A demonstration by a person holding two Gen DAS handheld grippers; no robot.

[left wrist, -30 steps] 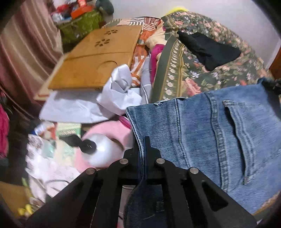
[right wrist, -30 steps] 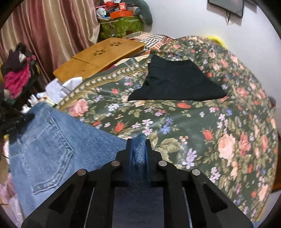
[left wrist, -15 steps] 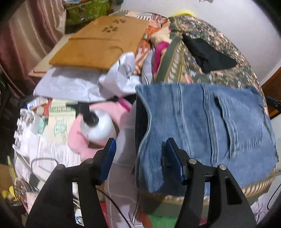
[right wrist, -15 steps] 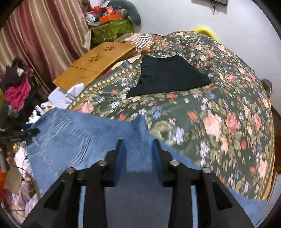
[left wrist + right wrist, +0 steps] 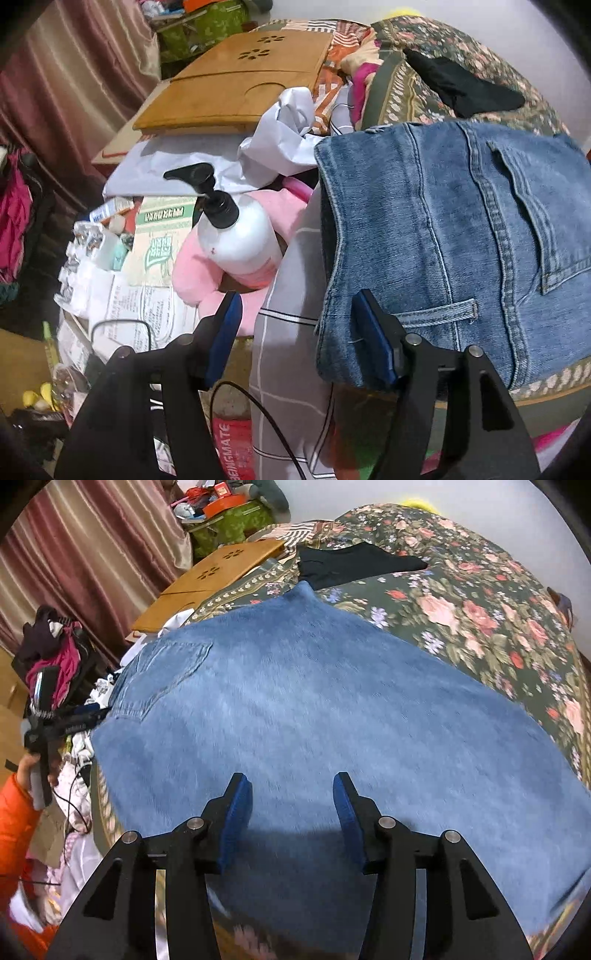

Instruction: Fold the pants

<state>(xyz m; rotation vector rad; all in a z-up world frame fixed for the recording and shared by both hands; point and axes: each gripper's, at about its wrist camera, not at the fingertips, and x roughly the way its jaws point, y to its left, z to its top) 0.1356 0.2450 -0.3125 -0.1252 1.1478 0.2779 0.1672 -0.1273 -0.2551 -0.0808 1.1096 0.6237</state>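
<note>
Left gripper: the left gripper (image 5: 295, 325) sits at 6 o'clock in its own view with jaws spread wide, holding nothing; its right finger overlaps the near corner of the jeans (image 5: 454, 243), its left finger hangs over the clutter off the bed's side.
Right gripper: the right gripper (image 5: 291, 812) points toward 12 o'clock, jaws wide apart and empty, low over the denim.
Left hand: in the right wrist view, at 9 o'clock, the person's hand (image 5: 27, 768), orange sleeve behind it, grips the other tool's handle.
Jeans: folded and lying flat on the floral bedspread (image 5: 480, 602), back pocket up; the waistband end reaches the bed's edge at 9 o'clock in the right wrist view.
Open room: bare bedspread runs from 12 to 3 o'clock beyond the jeans; a black garment (image 5: 351, 565) lies at 12 o'clock.
Bedside: a white pump bottle (image 5: 236, 236) rests in pink cloth (image 5: 195, 273) at 9 o'clock; a wooden board (image 5: 236, 88) lies at 11 o'clock.
</note>
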